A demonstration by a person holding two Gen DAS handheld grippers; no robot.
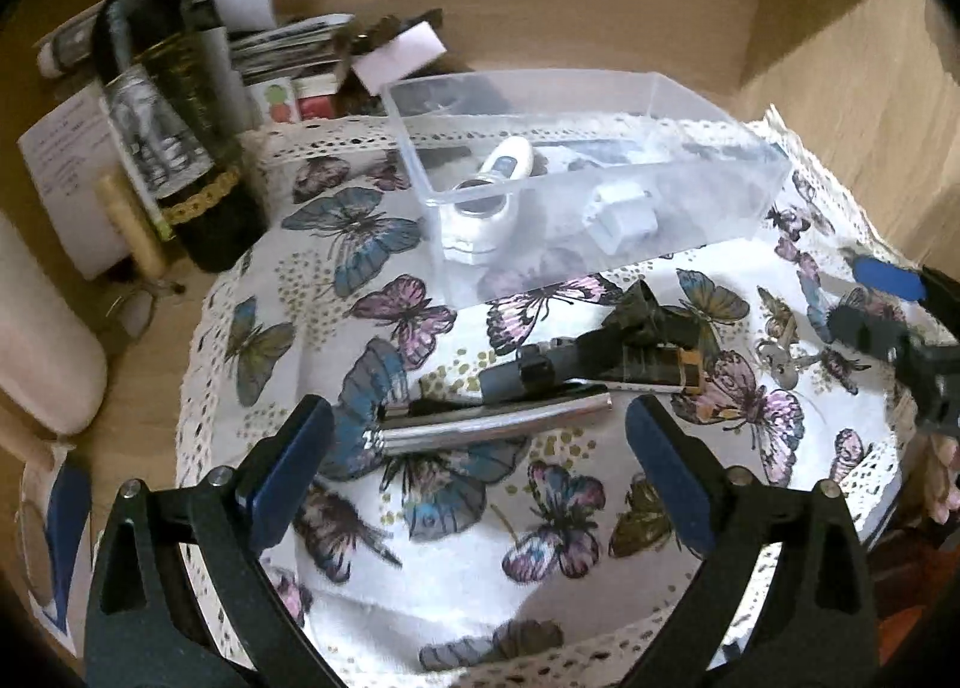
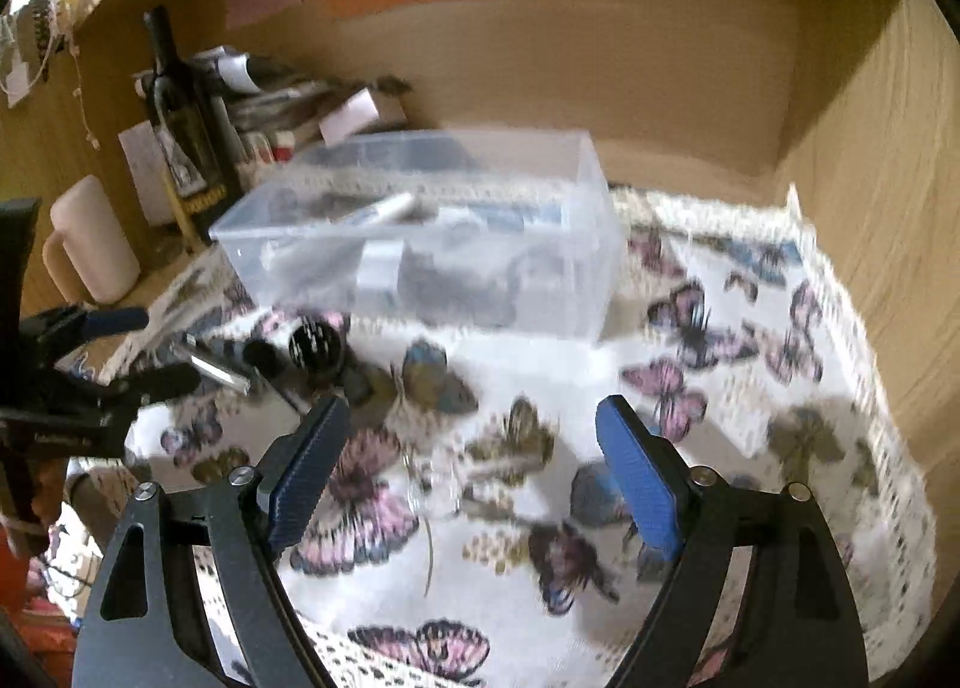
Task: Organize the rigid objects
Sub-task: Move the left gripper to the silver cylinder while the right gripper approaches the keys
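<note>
Left wrist view, clear bin (image 1: 708,196) holding white thermometer (image 1: 486,196), white block (image 1: 621,217), both grippers spread, empty.

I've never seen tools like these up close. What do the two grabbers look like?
Both look alike: the left gripper and right gripper have black, curved frames with cut-out slots and silver rivets. Their jaws carry flat blue textured pads. No cables or sleeves show.

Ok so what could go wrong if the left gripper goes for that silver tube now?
The silver tube is smooth and round, so it may roll or slip between the open left gripper fingers. A black tool lies right behind it and could get nudged. The butterfly cloth might bunch under the fingers.
</note>
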